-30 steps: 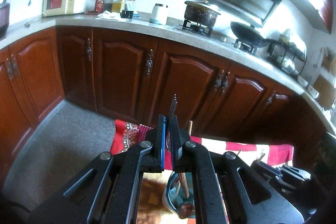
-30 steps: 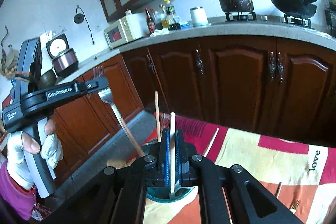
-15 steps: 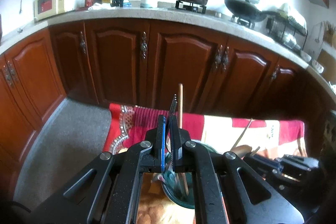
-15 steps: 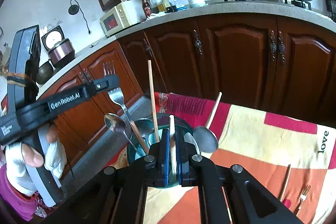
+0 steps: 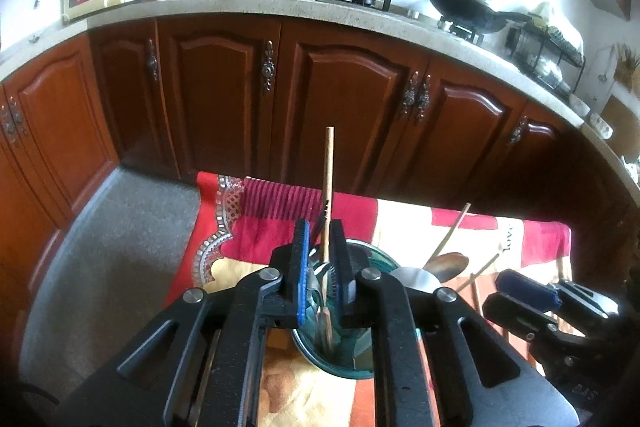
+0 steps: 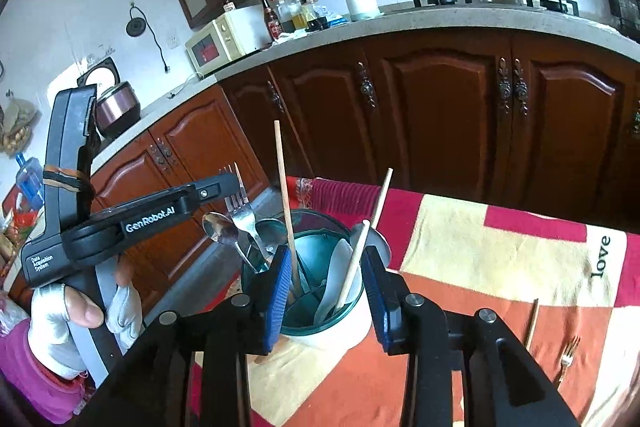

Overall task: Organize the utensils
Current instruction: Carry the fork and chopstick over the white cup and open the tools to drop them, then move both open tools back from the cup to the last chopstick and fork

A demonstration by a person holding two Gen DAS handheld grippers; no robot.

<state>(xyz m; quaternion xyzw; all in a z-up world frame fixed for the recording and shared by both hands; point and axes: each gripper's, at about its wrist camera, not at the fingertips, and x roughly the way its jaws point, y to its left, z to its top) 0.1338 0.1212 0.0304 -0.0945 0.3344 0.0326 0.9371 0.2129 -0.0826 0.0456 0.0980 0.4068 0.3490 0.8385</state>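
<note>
while just opening, both tongs (image 6: 326, 281) off utensils

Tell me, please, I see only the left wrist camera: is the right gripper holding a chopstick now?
Observer: No. The right gripper has just been opening its jaws. A pale chopstick stands between them in the cup, but the pads do not press it.
Operator: Is any utensil left on the cloth on that side?
Observer: Yes, a fork lies on the cloth, to the right of the cup.
Operator: How does the second fork, the one in the cup, stand?
Observer: The second fork stands tines up, next to a spoon.
</note>
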